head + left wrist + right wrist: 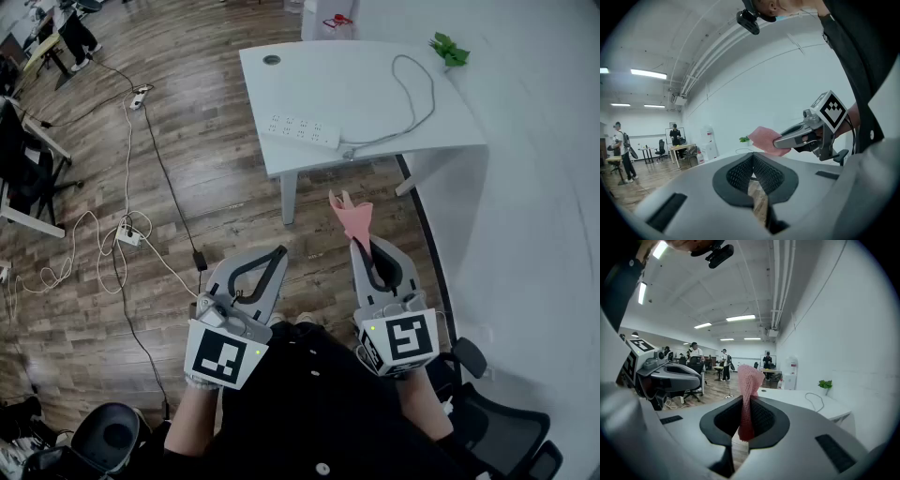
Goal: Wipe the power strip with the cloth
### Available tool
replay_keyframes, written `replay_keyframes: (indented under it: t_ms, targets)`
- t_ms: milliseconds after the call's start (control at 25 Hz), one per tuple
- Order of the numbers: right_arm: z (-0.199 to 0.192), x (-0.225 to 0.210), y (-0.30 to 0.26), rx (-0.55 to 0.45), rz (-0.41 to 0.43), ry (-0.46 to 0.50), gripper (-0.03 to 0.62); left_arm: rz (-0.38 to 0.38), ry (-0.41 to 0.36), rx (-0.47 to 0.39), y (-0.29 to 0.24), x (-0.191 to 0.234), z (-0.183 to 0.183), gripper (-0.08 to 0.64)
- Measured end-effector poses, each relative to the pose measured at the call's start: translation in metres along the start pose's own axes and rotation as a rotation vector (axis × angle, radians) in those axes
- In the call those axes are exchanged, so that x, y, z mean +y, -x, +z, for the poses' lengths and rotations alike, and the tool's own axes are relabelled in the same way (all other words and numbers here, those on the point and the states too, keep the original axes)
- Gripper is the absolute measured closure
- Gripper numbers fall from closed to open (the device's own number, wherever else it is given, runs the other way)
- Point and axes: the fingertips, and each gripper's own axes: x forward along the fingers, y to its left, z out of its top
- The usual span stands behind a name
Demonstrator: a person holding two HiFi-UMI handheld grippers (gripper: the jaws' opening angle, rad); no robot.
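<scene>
Wood-floored office, white desk (356, 84) bearing a white power strip (302, 131), right gripper (360, 244) clamped on a pink cloth (352, 214), left gripper (280, 252) closed, holding nothing.

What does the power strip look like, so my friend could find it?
Look at the white table by the wall. Near its front edge lies the power strip, a long white bar with rows of sockets. Only it has a grey cable looping from its end.

In the head view, the lower end of the pink cloth (352, 214) is hidden between the jaws of the right gripper (359, 246). On the worktop (375, 75), the sockets of the power strip (300, 130) are too small to count.
</scene>
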Motion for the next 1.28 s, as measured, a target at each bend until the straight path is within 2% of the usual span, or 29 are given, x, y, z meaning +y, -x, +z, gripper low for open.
replay_keyframes:
  t_ms: [720,1280]
  targets:
    - [0.001,0.007,-0.002,0.008,0.004,0.002,0.538,-0.017,0.001,-0.004,0.0,0.0,-0.001,0.546]
    - [0.001,0.016,-0.002,0.016,-0.037,-0.012,0.538,-0.039,0.009,-0.021,0.011,0.004,-0.005,0.546]
